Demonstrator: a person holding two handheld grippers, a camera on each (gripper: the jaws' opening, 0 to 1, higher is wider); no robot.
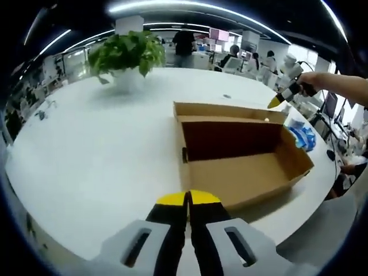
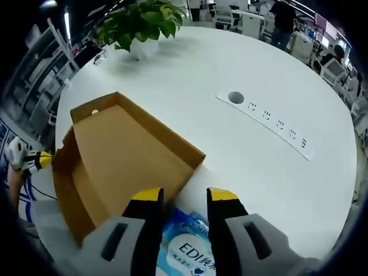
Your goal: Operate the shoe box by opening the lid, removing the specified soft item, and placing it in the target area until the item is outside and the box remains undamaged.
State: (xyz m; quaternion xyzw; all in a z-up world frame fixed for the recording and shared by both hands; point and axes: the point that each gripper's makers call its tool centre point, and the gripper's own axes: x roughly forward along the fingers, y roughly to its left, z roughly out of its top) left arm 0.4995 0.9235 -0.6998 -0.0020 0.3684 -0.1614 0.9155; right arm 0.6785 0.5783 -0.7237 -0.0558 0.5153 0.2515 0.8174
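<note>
Cardboard shoe box (image 1: pixel 241 155) open, empty, near tabletop (image 1: pixel 103 149) edge; left tool (image 1: pixel 188 198) pressed together; right tool (image 2: pixel 184 195) spread over blue tissue pack (image 2: pixel 187 247) beside box.

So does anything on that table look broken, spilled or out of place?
Nothing stands out. The cardboard shoe box lies open with its lid folded back flat, and no tears or crushed corners show. The blue tissue pack sits on the white table beside the box, between the right gripper's open jaws. The potted plant stands upright.

potted plant (image 1: pixel 127 54), white table (image 2: pixel 241 155), socket strip (image 2: pixel 270 122)
</note>
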